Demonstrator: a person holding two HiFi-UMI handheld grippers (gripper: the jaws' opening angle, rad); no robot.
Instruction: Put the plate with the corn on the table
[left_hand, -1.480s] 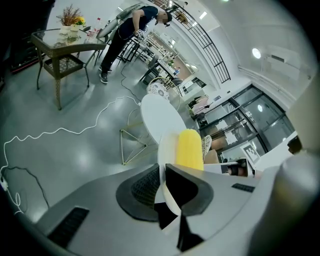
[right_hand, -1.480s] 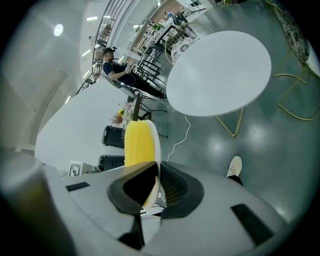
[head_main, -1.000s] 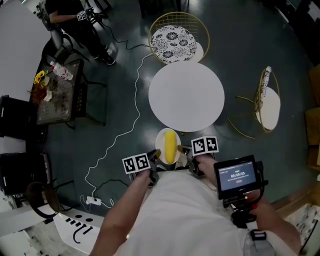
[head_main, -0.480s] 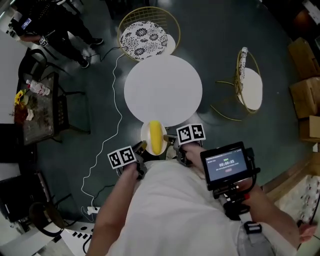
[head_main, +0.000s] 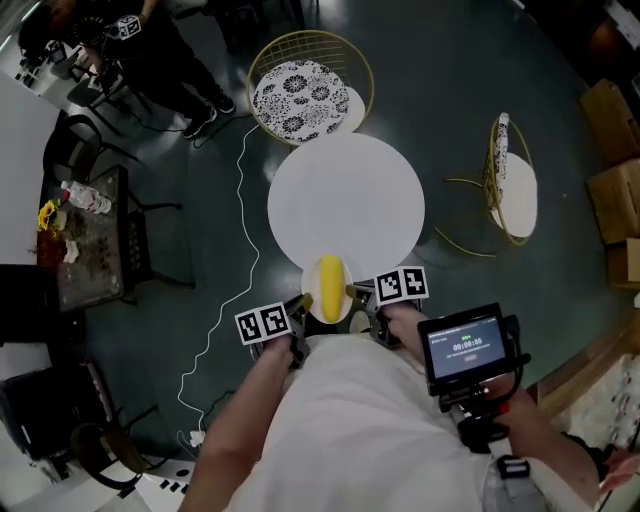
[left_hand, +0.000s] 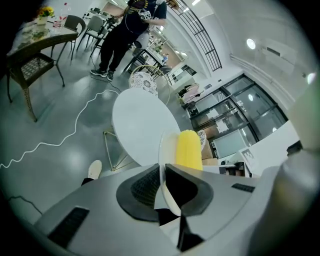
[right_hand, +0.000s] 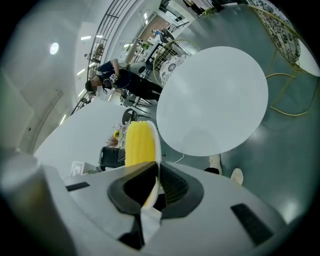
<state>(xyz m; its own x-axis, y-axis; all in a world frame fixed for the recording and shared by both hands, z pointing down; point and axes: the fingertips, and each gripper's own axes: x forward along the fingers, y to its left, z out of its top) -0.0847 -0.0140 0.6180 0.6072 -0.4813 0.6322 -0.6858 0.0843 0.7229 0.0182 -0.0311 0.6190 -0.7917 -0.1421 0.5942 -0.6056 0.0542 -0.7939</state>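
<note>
A small white plate (head_main: 312, 305) carries a yellow corn cob (head_main: 329, 286) and hangs at the near edge of the round white table (head_main: 345, 200). My left gripper (head_main: 298, 322) is shut on the plate's left rim, my right gripper (head_main: 362, 305) is shut on its right rim. In the left gripper view the plate (left_hand: 162, 155) stands edge-on between the jaws with the corn (left_hand: 188, 150) beside it. The right gripper view shows the plate's rim (right_hand: 157, 145) in the jaws, the corn (right_hand: 139, 143) to its left and the table (right_hand: 212, 100) ahead.
A gold wire chair with a patterned cushion (head_main: 305, 88) stands behind the table, another gold chair (head_main: 512, 185) at its right. A white cable (head_main: 235, 275) runs over the dark floor at left. A side table with clutter (head_main: 85, 240) and a person (head_main: 150, 50) are at far left.
The plate with the corn, held by both grippers, has come up to the table's near edge. The head camera's view has shifted, so the table sits further right and lower in the picture.
</note>
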